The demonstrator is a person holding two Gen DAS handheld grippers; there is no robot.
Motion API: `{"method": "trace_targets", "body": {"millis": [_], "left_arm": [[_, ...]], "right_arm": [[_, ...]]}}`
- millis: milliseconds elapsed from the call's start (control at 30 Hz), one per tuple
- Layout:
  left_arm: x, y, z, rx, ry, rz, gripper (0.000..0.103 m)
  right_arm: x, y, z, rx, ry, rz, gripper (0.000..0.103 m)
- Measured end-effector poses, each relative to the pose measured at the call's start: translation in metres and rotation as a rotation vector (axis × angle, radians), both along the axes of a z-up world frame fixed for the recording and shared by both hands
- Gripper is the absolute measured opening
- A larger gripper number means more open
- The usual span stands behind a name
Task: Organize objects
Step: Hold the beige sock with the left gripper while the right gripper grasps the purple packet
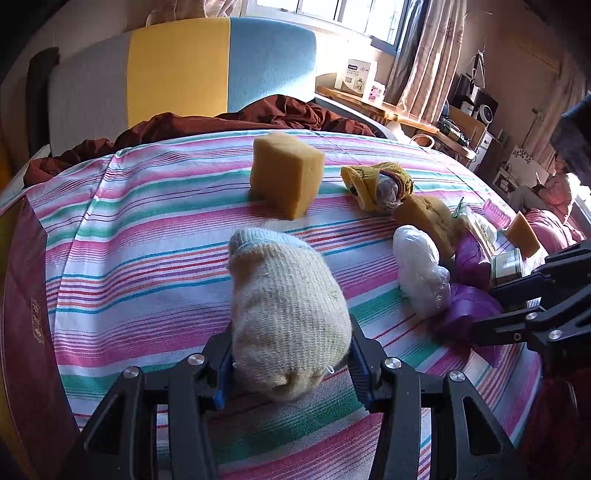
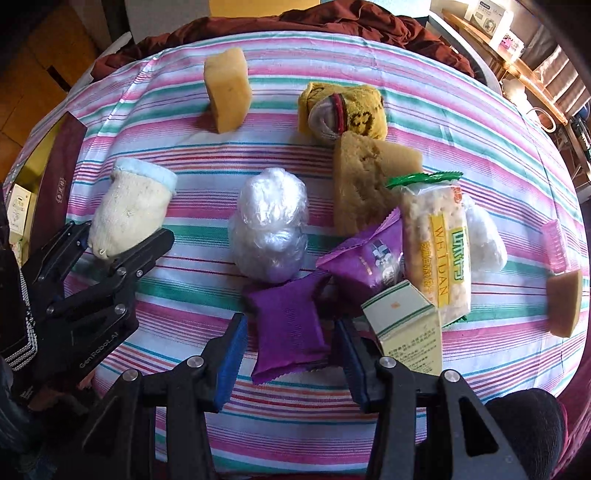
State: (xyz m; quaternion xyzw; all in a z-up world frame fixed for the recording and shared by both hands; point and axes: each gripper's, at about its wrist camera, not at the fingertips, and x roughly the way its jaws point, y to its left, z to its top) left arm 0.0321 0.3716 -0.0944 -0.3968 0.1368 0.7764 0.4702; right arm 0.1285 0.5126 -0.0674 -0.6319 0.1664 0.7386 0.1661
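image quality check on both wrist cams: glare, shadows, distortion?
Left wrist view: window blown out, strong fisheye bend of the striped sheet, dark vignette corners. Right wrist view: glare on the plastic-wrapped bundle, the same barrel curve, soft shadows beside the sponge.

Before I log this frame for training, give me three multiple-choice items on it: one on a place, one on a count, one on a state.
1. Where is the cream sock?
A. Between the left gripper's jaws
B. On the sponge block
C. Under the cracker pack

2. How many purple packets lie on the bedsheet?
A. One
B. Two
C. Four

3. How does the right gripper stand?
A. Shut on the plastic ball
B. Open around a purple packet
C. Out of view

Answers: 1 A, the sock sits between the left jaws. 2 B, one near packet, another behind. 3 B, gaps show on both sides of the packet.
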Motion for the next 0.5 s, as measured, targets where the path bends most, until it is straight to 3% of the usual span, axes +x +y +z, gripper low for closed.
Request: {"method": "trace_targets", "body": {"millis": [133,333,500], "left_arm": [[0.0,0.0,0.0,0.001,-0.001,0.0,0.051],[0.0,0.0,0.0,0.001,0.002,-0.001,0.051],[-0.005,-0.008,0.004,0.021,-0.052,0.004,0.049]], "right_arm": [[-0.007,-0.001,-0.015,-0.013,-0.045,0.017,0.038],[-0.005,0.005,-0.012,-0.046,0.007,-0.021,0.036],[0.001,0.013,-0.009,-0.11,0.056,-0.053,0.036]]}}
